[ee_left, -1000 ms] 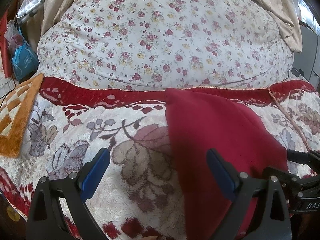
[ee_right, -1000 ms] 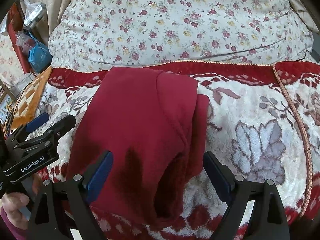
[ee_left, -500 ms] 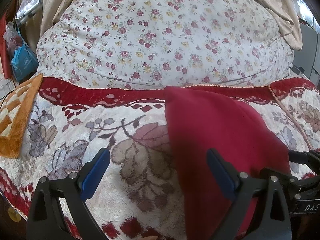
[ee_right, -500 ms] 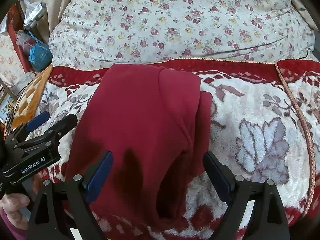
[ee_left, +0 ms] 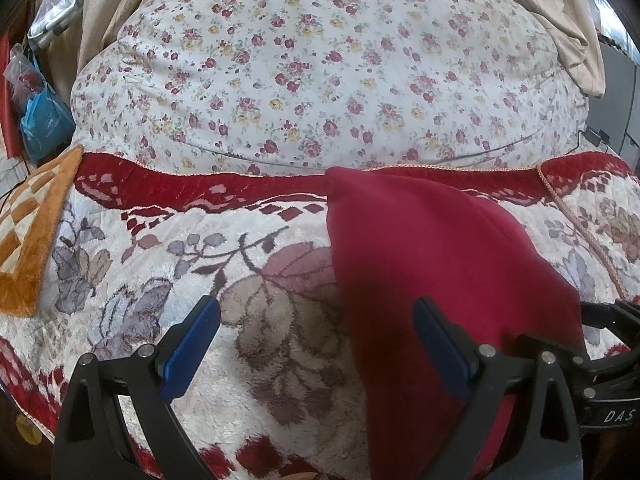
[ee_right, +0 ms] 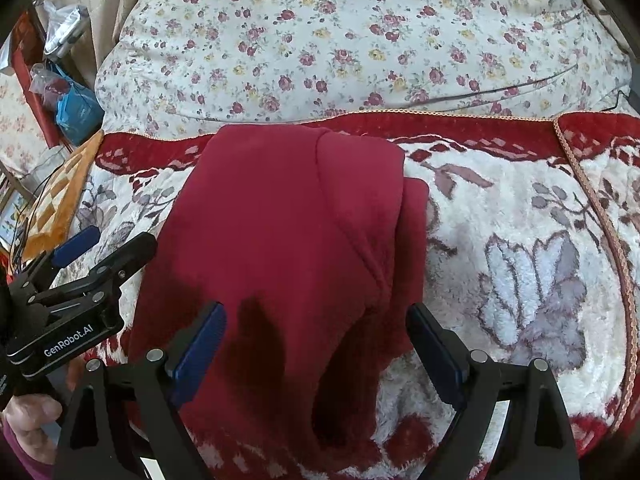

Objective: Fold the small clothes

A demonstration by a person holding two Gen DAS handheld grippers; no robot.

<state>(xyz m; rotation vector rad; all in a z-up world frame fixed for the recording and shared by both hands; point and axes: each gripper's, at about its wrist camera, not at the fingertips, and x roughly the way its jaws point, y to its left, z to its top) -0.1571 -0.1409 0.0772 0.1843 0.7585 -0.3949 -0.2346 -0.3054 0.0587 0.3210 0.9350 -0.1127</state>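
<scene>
A dark red garment [ee_right: 288, 248] lies folded lengthwise on the plush floral blanket [ee_right: 520, 240], with a narrower layer showing along its right side. In the left wrist view the red garment [ee_left: 432, 280] runs from the blanket's red border toward me. My left gripper [ee_left: 316, 316] is open and empty, hovering over the garment's left edge and the blanket [ee_left: 160, 264]. My right gripper [ee_right: 316, 320] is open and empty, just above the garment's near end. The left gripper [ee_right: 80, 264] also shows at the left of the right wrist view.
A big flowered duvet [ee_left: 312, 72] bulges behind the blanket. An orange checked mat [ee_left: 28, 232] lies at the left edge. A blue bag [ee_left: 44, 120] and clutter sit at far left. Beige cloth [ee_left: 560, 12] hangs at upper right.
Both grippers have drifted slightly, so the garment sits a little lower in view. Nothing was grasped or released, and the garment has not changed shape.
</scene>
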